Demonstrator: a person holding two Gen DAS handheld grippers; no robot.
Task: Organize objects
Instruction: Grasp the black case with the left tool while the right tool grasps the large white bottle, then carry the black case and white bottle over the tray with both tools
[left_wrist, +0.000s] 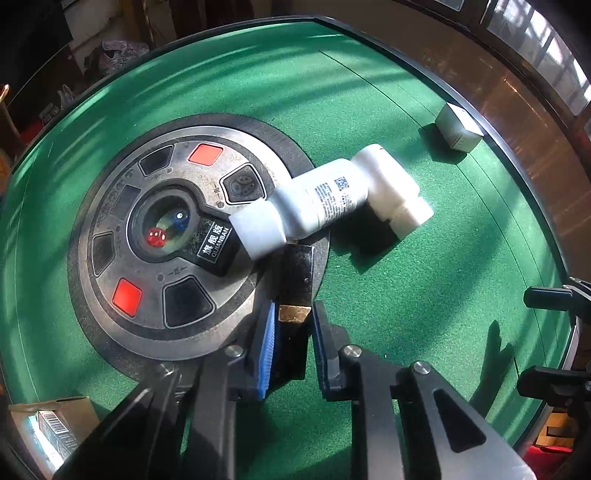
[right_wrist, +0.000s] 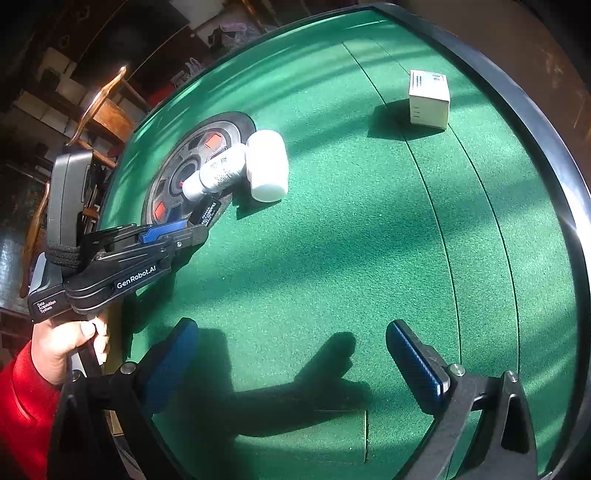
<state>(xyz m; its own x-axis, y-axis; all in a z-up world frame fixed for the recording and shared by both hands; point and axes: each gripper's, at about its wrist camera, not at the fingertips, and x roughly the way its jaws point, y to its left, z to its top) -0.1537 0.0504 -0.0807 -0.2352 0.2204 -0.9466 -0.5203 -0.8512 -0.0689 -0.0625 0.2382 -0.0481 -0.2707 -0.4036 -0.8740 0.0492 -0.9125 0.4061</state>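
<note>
Grip: left tool (left_wrist: 293, 321) clamped on dark flat box (left_wrist: 298, 275) | axis runs from tool toward counter-centre dial (left_wrist: 110, 206), under white bottle (left_wrist: 325, 203) | right tool (right_wrist: 291, 354) agape, empty, farther off

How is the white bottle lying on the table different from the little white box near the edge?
The white bottle lies on its side, partly over the round metal dial; the white box stands upright, alone on the green felt. The bottle is rounded and capped; the box is square-cornered. Both are white with printed labels, and neither is held.
</note>
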